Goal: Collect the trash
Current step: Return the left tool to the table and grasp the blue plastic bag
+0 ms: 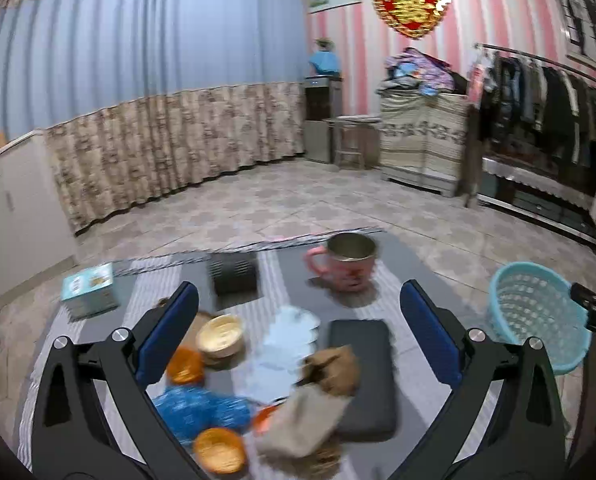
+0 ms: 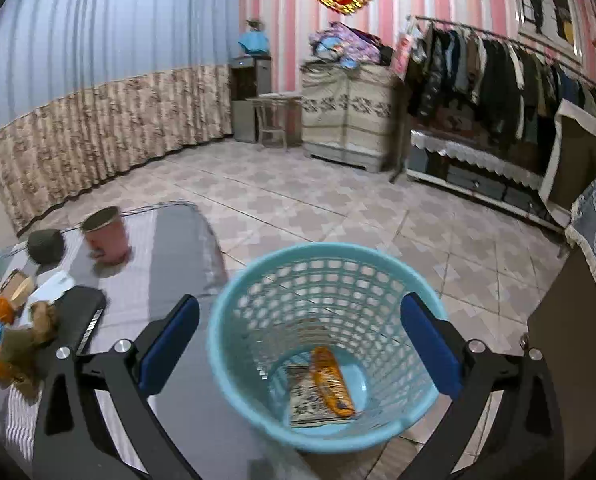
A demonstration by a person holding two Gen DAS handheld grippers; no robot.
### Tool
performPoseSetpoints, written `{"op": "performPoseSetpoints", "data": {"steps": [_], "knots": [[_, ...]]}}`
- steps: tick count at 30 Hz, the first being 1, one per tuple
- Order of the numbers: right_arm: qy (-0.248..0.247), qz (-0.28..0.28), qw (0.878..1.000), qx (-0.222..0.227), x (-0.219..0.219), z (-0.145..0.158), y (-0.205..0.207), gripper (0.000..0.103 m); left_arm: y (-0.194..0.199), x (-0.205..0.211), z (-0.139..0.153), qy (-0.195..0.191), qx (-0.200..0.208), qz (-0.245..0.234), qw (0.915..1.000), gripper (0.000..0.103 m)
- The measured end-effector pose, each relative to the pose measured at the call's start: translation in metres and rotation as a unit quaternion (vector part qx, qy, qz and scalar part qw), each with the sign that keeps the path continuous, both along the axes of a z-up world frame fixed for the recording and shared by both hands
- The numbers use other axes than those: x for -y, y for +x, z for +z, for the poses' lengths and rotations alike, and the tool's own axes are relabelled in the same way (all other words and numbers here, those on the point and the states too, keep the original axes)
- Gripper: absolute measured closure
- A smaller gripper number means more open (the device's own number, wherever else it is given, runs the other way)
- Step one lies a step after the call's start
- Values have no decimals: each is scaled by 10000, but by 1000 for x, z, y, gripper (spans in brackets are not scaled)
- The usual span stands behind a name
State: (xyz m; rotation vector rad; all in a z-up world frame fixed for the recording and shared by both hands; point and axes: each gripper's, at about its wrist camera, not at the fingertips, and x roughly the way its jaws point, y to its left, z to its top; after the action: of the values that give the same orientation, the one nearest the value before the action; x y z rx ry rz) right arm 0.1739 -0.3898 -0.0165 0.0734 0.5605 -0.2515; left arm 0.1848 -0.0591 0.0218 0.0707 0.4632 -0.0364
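Observation:
A light-blue plastic basket stands on the floor beside the table; an orange wrapper and a printed packet lie in its bottom. My right gripper is open and empty above the basket. My left gripper is open and empty over a pile of trash on the table: a white tissue, brown crumpled paper, a blue crinkled wrapper, orange pieces and a cream cup. The basket also shows in the left wrist view.
On the striped table stand a pink mug, a black mesh holder, a teal box and a flat black case. A clothes rack and cabinets line the far wall.

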Motion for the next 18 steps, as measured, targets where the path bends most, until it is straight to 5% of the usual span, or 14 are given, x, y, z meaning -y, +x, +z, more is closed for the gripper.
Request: {"op": "performPoseSetpoints", "data": {"steps": [12, 18], "knots": [[11, 636, 9979, -80, -92, -30, -18, 4, -20, -115, -42, 8, -534, 795, 9954, 5], [23, 863, 9960, -232, -123, -47, -16, 4, -17, -134, -77, -48, -963, 871, 9915, 5]]}}
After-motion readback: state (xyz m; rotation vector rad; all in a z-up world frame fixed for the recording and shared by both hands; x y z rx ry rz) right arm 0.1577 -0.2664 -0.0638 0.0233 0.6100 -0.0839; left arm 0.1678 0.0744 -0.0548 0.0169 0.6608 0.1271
